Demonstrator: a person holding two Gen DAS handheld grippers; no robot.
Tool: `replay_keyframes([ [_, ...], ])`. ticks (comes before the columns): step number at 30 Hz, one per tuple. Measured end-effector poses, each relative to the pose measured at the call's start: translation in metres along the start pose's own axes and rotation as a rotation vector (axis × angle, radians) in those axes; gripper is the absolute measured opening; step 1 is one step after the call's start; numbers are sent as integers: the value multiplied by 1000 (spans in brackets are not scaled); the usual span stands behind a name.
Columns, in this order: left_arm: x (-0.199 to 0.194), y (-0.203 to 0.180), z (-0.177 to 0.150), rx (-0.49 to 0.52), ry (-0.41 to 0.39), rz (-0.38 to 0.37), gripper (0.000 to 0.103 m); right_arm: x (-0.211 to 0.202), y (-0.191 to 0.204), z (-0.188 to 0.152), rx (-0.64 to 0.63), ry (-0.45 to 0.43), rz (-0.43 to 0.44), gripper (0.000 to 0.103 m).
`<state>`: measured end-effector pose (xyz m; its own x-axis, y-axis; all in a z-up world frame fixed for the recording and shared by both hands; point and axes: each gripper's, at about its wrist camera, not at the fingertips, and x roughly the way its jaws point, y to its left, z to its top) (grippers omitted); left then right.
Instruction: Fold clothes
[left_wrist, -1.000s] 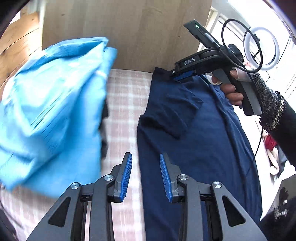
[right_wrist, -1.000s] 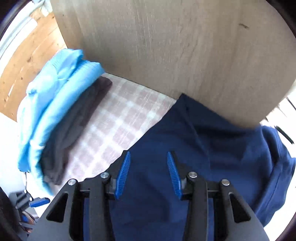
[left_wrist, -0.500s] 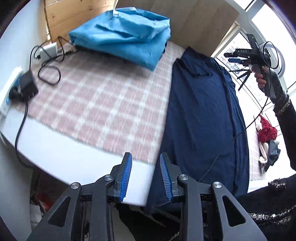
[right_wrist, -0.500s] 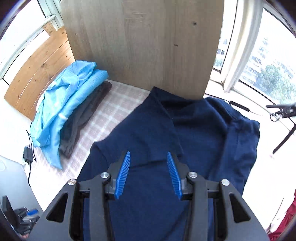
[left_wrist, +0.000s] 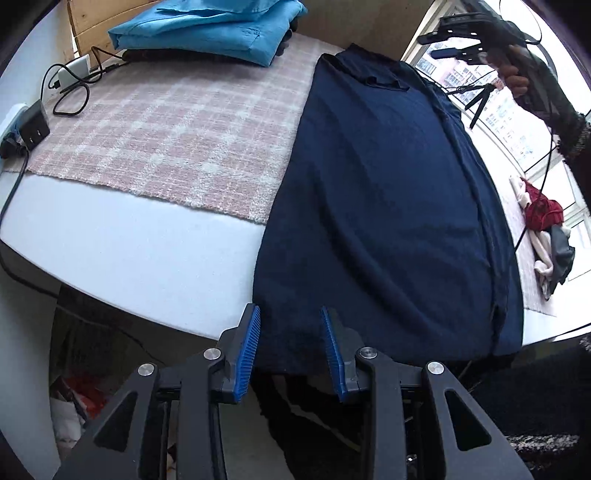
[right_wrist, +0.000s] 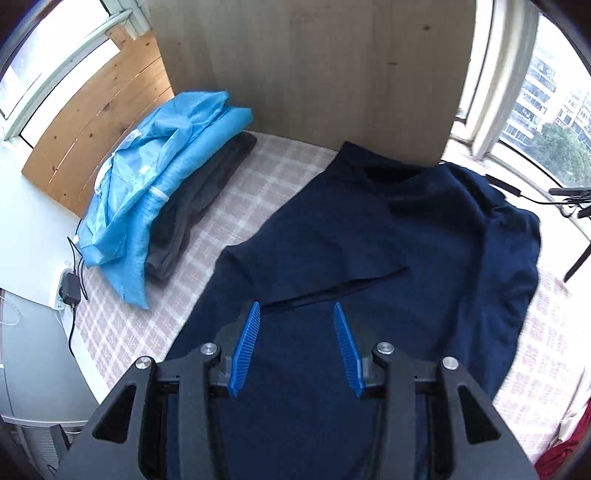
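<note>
A navy shirt (left_wrist: 384, 192) lies lengthwise on the table, collar at the far end, its hem hanging over the near edge. My left gripper (left_wrist: 290, 332) hovers open above the hem's left corner, nothing pressed between its blue pads. In the right wrist view the same navy shirt (right_wrist: 369, 258) has one sleeve folded in across the chest. My right gripper (right_wrist: 295, 328) is open above the shirt's middle, holding nothing. Seen from the left wrist, the right gripper (left_wrist: 434, 46) is up in the air beyond the collar, held by a hand (left_wrist: 515, 77).
A folded light-blue garment (right_wrist: 159, 184) sits on a dark grey one (right_wrist: 199, 206) at the far left. A pink checked cloth (left_wrist: 166, 122) covers the table. A charger and cables (left_wrist: 33, 125) lie at the left edge, a wooden board (right_wrist: 314, 74) stands behind, loose clothes (left_wrist: 543, 229) lie right.
My left gripper has drawn back from the far end of the table to the near edge, over the shirt's hem. My right gripper has risen and pulled away from the collar.
</note>
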<state>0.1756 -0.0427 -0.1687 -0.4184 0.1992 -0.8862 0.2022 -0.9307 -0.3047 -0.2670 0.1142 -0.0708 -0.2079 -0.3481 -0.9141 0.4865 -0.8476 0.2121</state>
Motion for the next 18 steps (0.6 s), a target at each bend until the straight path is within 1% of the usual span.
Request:
replay_keyframes([
  [1, -1, 2, -1, 3, -5, -2, 16, 15, 10, 6, 11, 16, 12, 43],
  [2, -1, 5, -1, 3, -8, -3, 8, 30, 20, 13, 20, 31, 16, 43],
  [3, -1, 8, -2, 0, -7, -2, 3, 45, 28, 20, 26, 42, 0, 43],
  [4, -1, 12, -2, -9, -5, -12, 3, 57, 32, 26, 35, 49, -29, 43],
  [7, -4, 23, -2, -45, -3, -73, 2, 95, 45, 46, 64, 68, -116, 43],
  [9, -8, 24, -2, -25, -22, -88, 2, 115, 46, 57, 102, 95, -160, 43],
  [12, -12, 25, -1, -1, -37, -125, 2, 134, 42, 65, 153, 129, -181, 43],
  [15, -13, 25, 2, 12, -35, -136, 2, 145, 41, 65, 159, 165, -214, 42],
  [16, -13, 27, 2, 10, -30, -137, 2, 145, 42, 65, 148, 165, -232, 35],
  [17, -13, 27, 2, 11, -29, -137, 2, 144, 43, 64, 136, 164, -250, 21],
  [18, -14, 26, 2, 16, -33, -134, 2, 143, 43, 64, 130, 166, -253, 16],
])
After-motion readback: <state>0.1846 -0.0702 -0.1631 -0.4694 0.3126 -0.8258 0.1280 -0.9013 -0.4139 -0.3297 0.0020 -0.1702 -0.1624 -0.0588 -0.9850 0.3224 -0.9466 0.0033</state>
